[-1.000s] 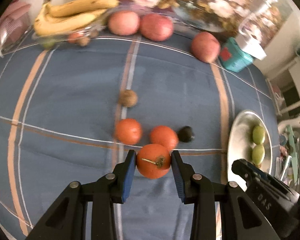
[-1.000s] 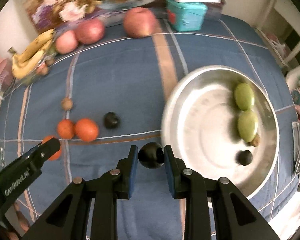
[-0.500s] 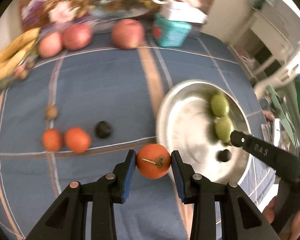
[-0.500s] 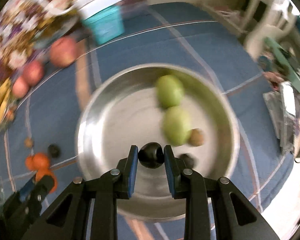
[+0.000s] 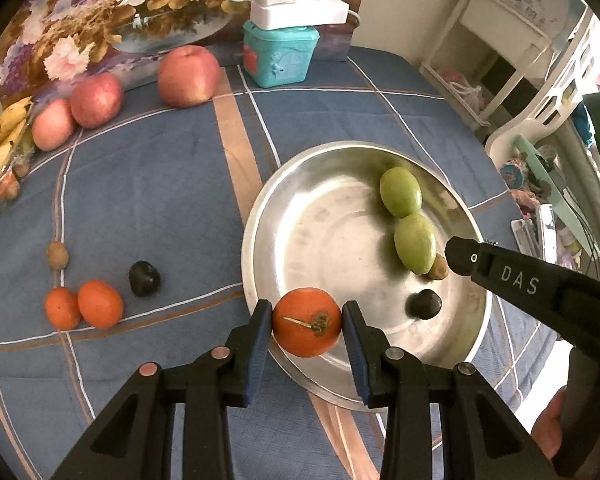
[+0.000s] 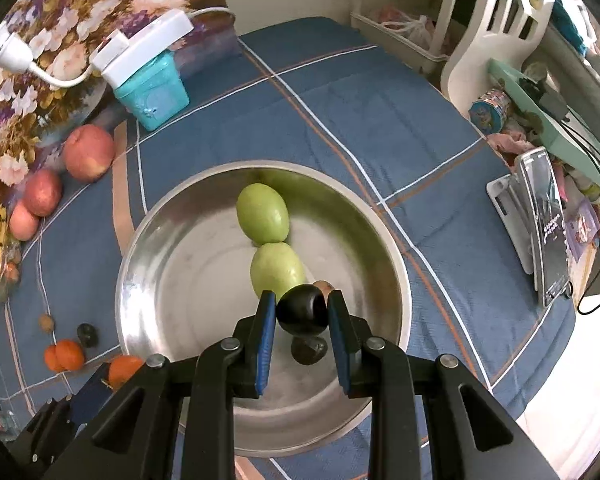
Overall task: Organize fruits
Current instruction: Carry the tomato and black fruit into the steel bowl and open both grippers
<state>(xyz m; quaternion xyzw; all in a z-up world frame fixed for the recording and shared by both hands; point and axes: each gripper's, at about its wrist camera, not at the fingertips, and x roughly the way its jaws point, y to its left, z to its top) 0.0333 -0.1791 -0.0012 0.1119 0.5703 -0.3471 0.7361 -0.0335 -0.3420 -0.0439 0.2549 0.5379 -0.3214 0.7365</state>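
Fruits are gathered in and around a steel bowl [image 5: 260, 216] on a blue checked tablecloth [image 5: 152, 184]. Nearest, the left gripper [image 5: 306, 326] has its blue pads clamped on an orange fruit [image 5: 306, 322], stem end facing the camera, held over the bowl's near rim. The right gripper [image 6: 302, 314] is pinched tight on a small dark fruit [image 6: 302, 308] above the bowl's near inner floor, just over another dark fruit [image 6: 309, 350] that lies in the bowl. In the left wrist view only the black arm of the right gripper shows, reaching in over the bowl's right side.

Inside the bowl, two green fruits [image 5: 400, 192] lie end to end and touching toward its right side, with a small brown fruit [image 5: 438, 268] against the nearer green one.

Left of the bowl, on the cloth, sit a dark fruit [image 5: 144, 278], two orange fruits [image 5: 100, 304] side by side, and beyond them a small brown fruit [image 5: 57, 255].

Farther from the bowl, toward the back left, three red apples [image 5: 188, 76] stand in a loose row, and bananas [image 5: 0, 148] lie at the far left edge. Behind the bowl stands a teal box [image 5: 280, 54] with a white device [image 5: 296, 10] resting on top, in front of a flower-print panel [image 5: 100, 12].
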